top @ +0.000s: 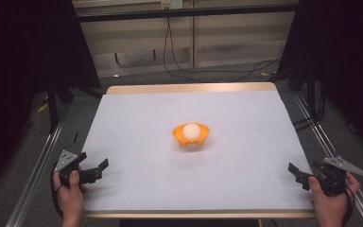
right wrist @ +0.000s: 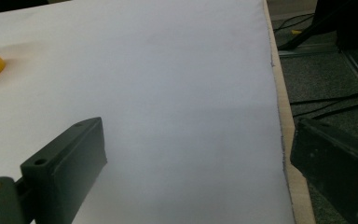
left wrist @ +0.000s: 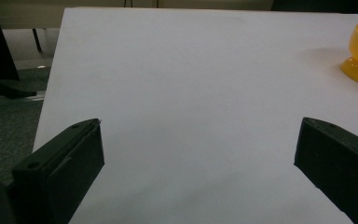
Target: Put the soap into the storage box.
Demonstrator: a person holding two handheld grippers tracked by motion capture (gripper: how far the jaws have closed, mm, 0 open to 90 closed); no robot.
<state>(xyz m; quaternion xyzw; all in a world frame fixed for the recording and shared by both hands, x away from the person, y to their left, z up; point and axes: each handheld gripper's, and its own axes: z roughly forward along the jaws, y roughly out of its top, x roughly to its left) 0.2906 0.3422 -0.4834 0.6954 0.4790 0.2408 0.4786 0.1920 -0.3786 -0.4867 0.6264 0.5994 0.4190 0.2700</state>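
Sitting between the two tongs and farther out from the person than either, one orange cup (top: pixel 191 135) stands upright on the white table (top: pixel 146 123) with one pale ball (top: pixel 191 131) resting in it. No brand, label or writing can be read on the cup, the ball, the table or the tongs.

There are two tongs, one in each hand. The left tongs (top: pixel 99 168) are at the table's near left edge, held in the left hand (top: pixel 70 191), and their two black jaws stand wide apart with nothing between them. In the left gripper view those jaws frame bare white table, and the cup appears well ahead and off to the right, at the view's upper right edge.

The right tongs (top: pixel 297 173) are at the near right edge, held in the right hand (top: pixel 330 201), jaws also spread wide and empty. In the right gripper view the cup shows far off at the upper left edge, and one jaw hangs past the table's wooden rim, over the dark floor (right wrist: pixel 335 79) where several black cables (right wrist: pixel 326 100) lie.
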